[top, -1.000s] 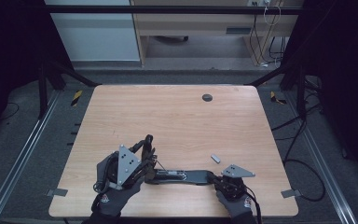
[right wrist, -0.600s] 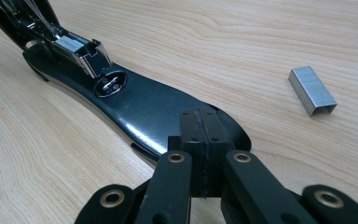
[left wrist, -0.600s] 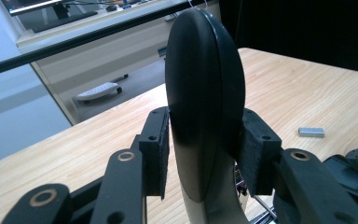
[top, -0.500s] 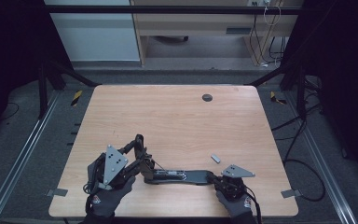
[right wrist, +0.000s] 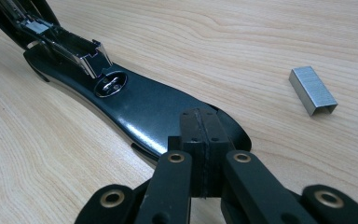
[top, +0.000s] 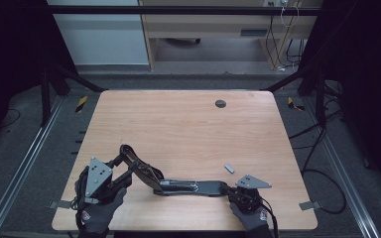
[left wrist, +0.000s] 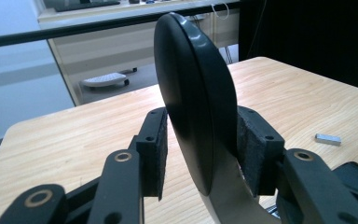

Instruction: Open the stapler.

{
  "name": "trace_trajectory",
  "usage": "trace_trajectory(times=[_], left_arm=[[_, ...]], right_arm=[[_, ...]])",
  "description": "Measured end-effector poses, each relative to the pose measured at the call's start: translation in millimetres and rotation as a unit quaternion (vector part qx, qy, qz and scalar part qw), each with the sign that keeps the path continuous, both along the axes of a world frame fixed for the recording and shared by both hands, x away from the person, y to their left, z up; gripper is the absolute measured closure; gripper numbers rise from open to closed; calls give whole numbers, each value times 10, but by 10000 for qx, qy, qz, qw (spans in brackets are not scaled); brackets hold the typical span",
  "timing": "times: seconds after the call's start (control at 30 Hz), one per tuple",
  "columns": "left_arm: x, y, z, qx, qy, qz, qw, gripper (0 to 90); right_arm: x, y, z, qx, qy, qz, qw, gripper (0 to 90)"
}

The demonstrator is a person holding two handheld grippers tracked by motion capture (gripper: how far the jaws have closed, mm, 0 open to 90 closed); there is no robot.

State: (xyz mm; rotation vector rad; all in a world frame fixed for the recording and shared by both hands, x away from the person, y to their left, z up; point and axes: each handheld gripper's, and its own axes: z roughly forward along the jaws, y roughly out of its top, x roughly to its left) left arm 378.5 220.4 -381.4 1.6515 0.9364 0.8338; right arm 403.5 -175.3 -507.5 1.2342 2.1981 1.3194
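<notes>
A black stapler lies swung open on the wooden table (top: 188, 129), its base (top: 198, 187) (right wrist: 140, 102) flat and the metal staple channel (right wrist: 60, 42) bare. My left gripper (top: 125, 166) (left wrist: 200, 140) is closed on the raised black top cover (top: 138, 166) (left wrist: 196, 93). Both pads (left wrist: 254, 140) touch the cover, though the jaws have just been opening a little. My right gripper (top: 234, 190) (right wrist: 200, 126) is shut with nothing between its pads, and its tips rest on the base's near end. A strip of staples (top: 229, 168) (right wrist: 313, 89) (left wrist: 328, 138) lies loose on the wood beside the base.
A small dark round cap (top: 220, 103) sits in the tabletop near the far edge. Metal rails (top: 25, 163) run along both sides of the table. Cables (top: 317, 144) trail on the floor to the right.
My left hand has moved left and slightly down, swinging the stapler's top cover farther back from the base. The right gripper and the base have stayed put.
</notes>
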Motion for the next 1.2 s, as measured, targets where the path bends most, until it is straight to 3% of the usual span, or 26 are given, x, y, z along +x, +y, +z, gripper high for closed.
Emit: trace_trajectory(times=[0.3,0.67,0.9,1.2], left_arm=[[10,178,-75,-209,141,110,9996,543],[12,300,-160,-221,210,257,9992,513],[13,306,-158,-4,148,236,9996,491],[-22,332,-125,31,153,71,9999,342]], right_arm=[[2,-3,-1,12,1,4,10000,900],[2,-3,4,25,29,10,10000,900],[7,-4,2,14,17,12,10000,900],[7,-4,3,10,17,15,10000,900]])
